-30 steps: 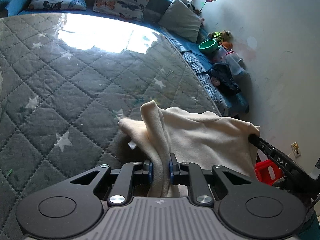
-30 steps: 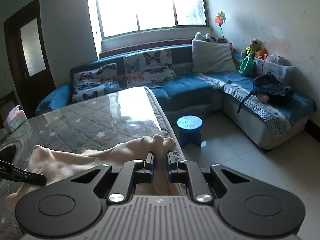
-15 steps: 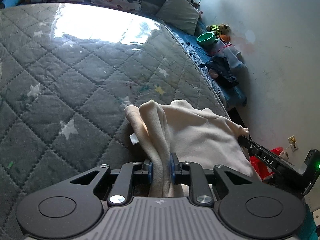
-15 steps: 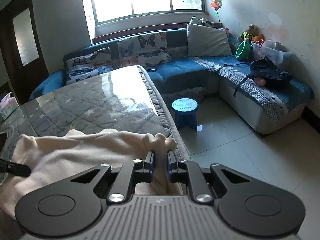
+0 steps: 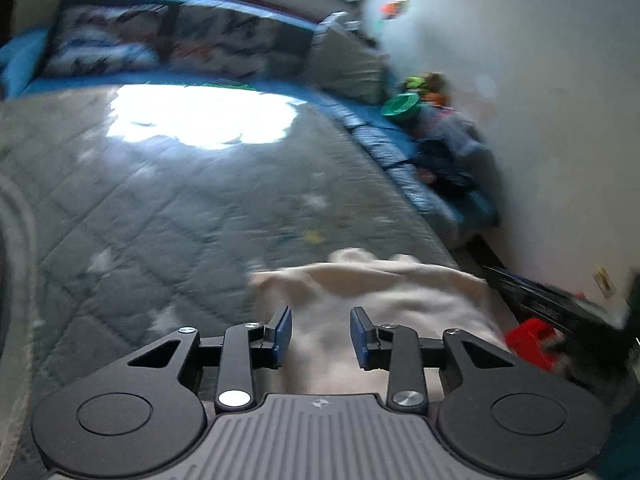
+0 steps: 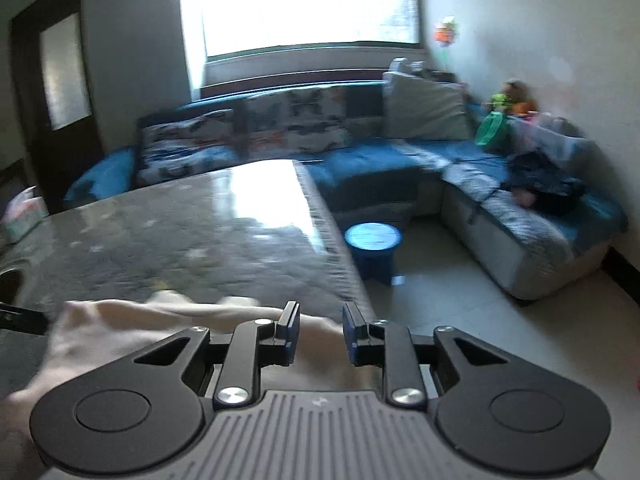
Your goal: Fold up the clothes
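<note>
The left tongs (image 5: 320, 330) stand apart with nothing between the blue pads, and the cream garment (image 5: 372, 292) lies just ahead of and under them on the surface (image 5: 140, 208), a grey quilted cover with pale stars. The right tongs (image 6: 319, 334) are likewise apart and empty, hanging over the near right corner of the same garment (image 6: 132, 324) close to the edge of the surface (image 6: 192, 236).

Both views are blurred. The left view alone shows the garment's far edge bunched into soft humps, a red crate (image 5: 532, 340) on the floor beyond its right side, and the dark arm of the other tool beside that crate. The right view alone shows the room: a bright window (image 6: 304, 4), a dark door (image 6: 52, 92) on the left, a blue corner sofa (image 6: 400, 160) with butterfly cushions, and a round blue stool (image 6: 374, 240) on the tiled floor between surface and sofa. A green bowl (image 5: 400, 106) and dark clothing on the sofa appear in both views.
</note>
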### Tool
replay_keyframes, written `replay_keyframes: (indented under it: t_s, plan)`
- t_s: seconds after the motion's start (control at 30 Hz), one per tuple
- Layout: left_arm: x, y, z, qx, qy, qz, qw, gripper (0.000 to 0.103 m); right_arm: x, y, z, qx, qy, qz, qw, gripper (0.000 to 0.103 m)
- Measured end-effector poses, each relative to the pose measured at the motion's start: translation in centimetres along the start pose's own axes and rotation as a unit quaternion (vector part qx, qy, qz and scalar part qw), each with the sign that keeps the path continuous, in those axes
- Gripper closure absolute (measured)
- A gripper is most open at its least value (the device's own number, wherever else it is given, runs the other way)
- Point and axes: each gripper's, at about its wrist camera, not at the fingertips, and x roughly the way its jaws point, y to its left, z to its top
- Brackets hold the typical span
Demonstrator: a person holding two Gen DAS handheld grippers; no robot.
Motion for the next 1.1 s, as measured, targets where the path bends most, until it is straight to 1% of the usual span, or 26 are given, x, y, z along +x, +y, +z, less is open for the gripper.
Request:
replay_keyframes:
  t_s: [0.13,0.23,0.33,0.57,0.73,0.9,1.03,1.1]
  plan:
    - [1.0,-2.7,-1.2,0.032,0.016,-0.046,0.9983,0.070,1.2,2.3,1.0,-0.025,0.019,0.046,0.998,0.080]
    - [1.9,-4.1,-2.1,0.049,0.026,-0.064,0.9964,0.070,2.5,3.5,1.4,-0.038,0.035,0.062,0.997,0.080]
    - [2.7,-5.0,-2.9,0.059,0.035,-0.071,0.9951,0.070,4.1,4.6,1.6,-0.048,0.049,0.066,0.995,0.080]
    - [3.5,-5.1,-4.2,0.069,0.055,-0.080,0.9929,0.070,6.3,5.8,1.1,-0.064,0.067,0.060,0.994,0.080]
    - [3.4,-4.7,-4.2,0.062,0.052,-0.089,0.9927,0.070,5.9,6.4,1.2,-0.080,0.060,0.061,0.993,0.079]
    - [2.9,-4.7,-4.3,0.066,0.043,-0.087,0.9930,0.070,5.9,7.6,1.3,-0.093,0.064,0.083,0.990,0.078]
    - [2.9,-4.4,-4.5,0.062,0.047,-0.086,0.9932,0.070,6.9,8.0,1.2,-0.094,0.070,0.080,0.990,0.076]
    - [2.8,-4.4,-4.5,0.059,0.047,-0.087,0.9933,0.070,6.5,7.8,1.4,-0.090,0.066,0.081,0.990,0.074]
